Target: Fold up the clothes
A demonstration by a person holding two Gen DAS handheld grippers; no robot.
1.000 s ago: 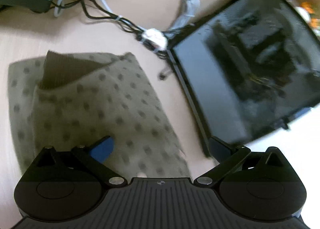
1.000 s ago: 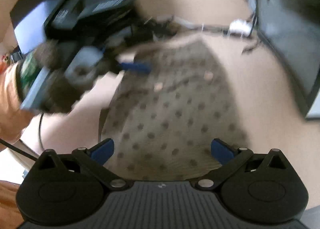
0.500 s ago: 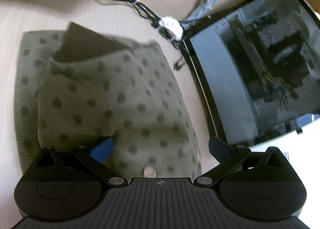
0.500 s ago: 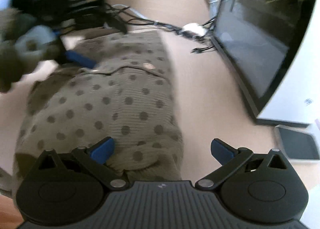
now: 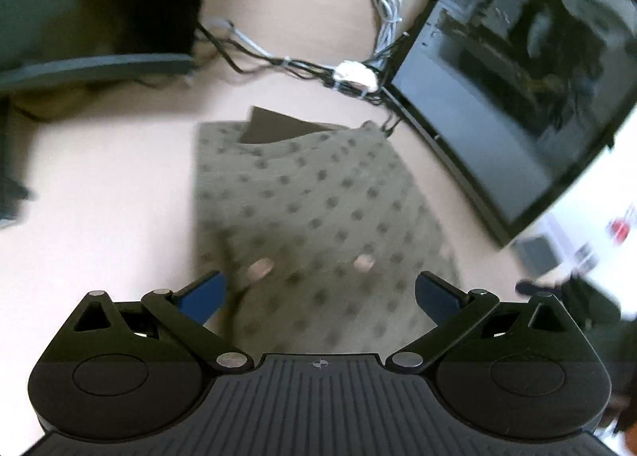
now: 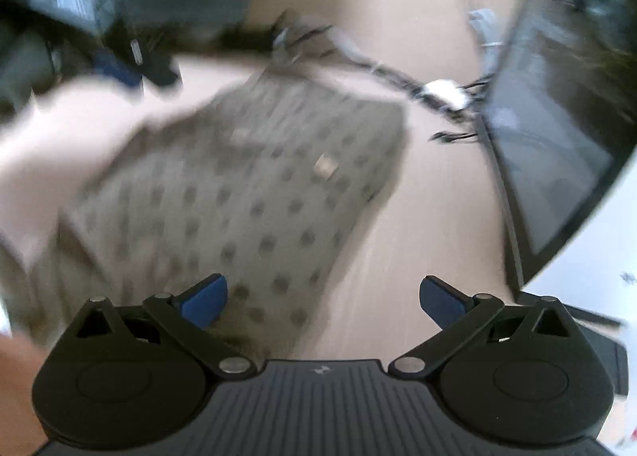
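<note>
- The garment (image 5: 318, 209), olive with dark dots, lies folded on the pale table (image 5: 99, 197); a screen (image 5: 517, 89) stands just beside its right edge; cables (image 5: 354, 73) run past its far end
- The left gripper (image 5: 318, 290) hangs over the garment's near end, fingers spread wide, holding nothing; two pale buttons (image 5: 259, 268) show just ahead of it
- The right gripper (image 6: 323, 296) is likewise spread and empty; its left finger over the garment's near corner, its right over bare table; that view is blurred
</note>
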